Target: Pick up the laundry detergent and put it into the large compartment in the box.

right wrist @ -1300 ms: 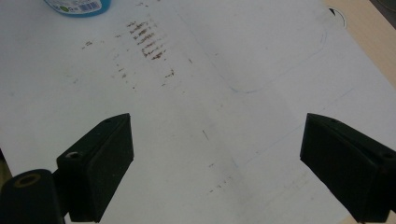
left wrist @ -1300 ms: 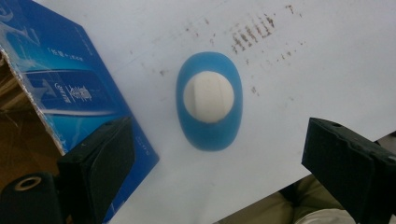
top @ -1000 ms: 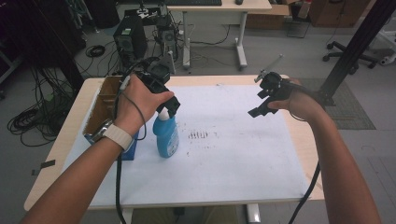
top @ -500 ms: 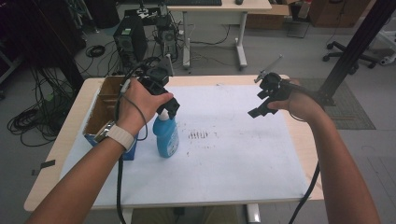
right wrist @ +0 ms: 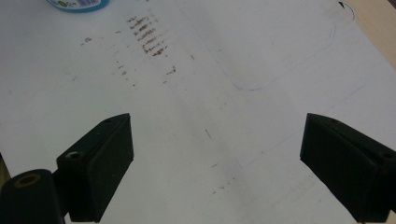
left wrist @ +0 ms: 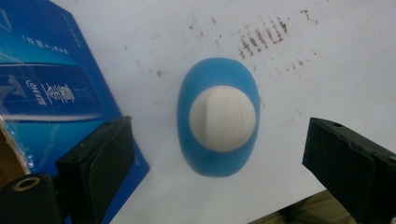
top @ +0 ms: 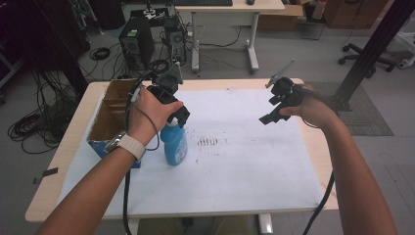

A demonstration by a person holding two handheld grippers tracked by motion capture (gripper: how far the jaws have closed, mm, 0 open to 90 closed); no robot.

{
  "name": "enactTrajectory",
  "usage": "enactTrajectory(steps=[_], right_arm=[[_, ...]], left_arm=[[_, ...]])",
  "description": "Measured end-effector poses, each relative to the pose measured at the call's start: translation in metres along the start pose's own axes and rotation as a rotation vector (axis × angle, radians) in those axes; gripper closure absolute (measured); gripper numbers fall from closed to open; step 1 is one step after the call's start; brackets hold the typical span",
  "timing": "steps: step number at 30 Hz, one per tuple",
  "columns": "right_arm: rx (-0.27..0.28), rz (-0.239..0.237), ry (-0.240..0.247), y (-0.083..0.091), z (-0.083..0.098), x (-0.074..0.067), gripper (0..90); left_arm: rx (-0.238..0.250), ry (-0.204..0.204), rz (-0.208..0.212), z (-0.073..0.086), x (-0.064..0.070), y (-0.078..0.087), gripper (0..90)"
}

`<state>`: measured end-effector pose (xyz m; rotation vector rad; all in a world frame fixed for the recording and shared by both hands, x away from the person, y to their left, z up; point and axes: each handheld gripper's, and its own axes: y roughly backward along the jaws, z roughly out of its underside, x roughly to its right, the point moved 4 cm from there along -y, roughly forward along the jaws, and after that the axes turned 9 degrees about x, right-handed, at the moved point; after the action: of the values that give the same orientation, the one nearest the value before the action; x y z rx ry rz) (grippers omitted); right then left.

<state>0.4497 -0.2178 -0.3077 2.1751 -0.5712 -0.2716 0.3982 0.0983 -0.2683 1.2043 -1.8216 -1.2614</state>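
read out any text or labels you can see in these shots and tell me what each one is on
Blue box, side panel: a line of small white characters in quote marks, too blurred to read.
Same panel: a pale logo beside larger characters, too blurred to read.
Blue bottle: small print on a label strip at its base, too small to read.
White paper sheet: rows of brown marks, smudges rather than writing.
White bottle cap: no text.

Black tools (top: pixel 176 105), trailing cables; white watch strap (top: pixel 131 145) worn.

We see a grey floor (top: pixel 293 58), a desk (top: pixel 230 10), a computer tower (top: pixel 137 46), loose cables (top: pixel 29 127) and an office chair (top: pixel 377 51).
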Motion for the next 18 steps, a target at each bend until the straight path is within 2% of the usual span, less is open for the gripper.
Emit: enactTrajectory(steps=[5, 18], right_arm=[[-0.004, -0.001, 0.000, -0.001, 0.001, 0.000, 9.7], [-0.005, -0.002, -0.001, -0.002, 0.002, 0.000, 9.7]], left_arm=[[-0.004, 0.003, 0.015, 0.001, 0.002, -0.007, 9.3], [-0.017, 0.013, 0.010, 0.006, 0.001, -0.021, 9.2]])
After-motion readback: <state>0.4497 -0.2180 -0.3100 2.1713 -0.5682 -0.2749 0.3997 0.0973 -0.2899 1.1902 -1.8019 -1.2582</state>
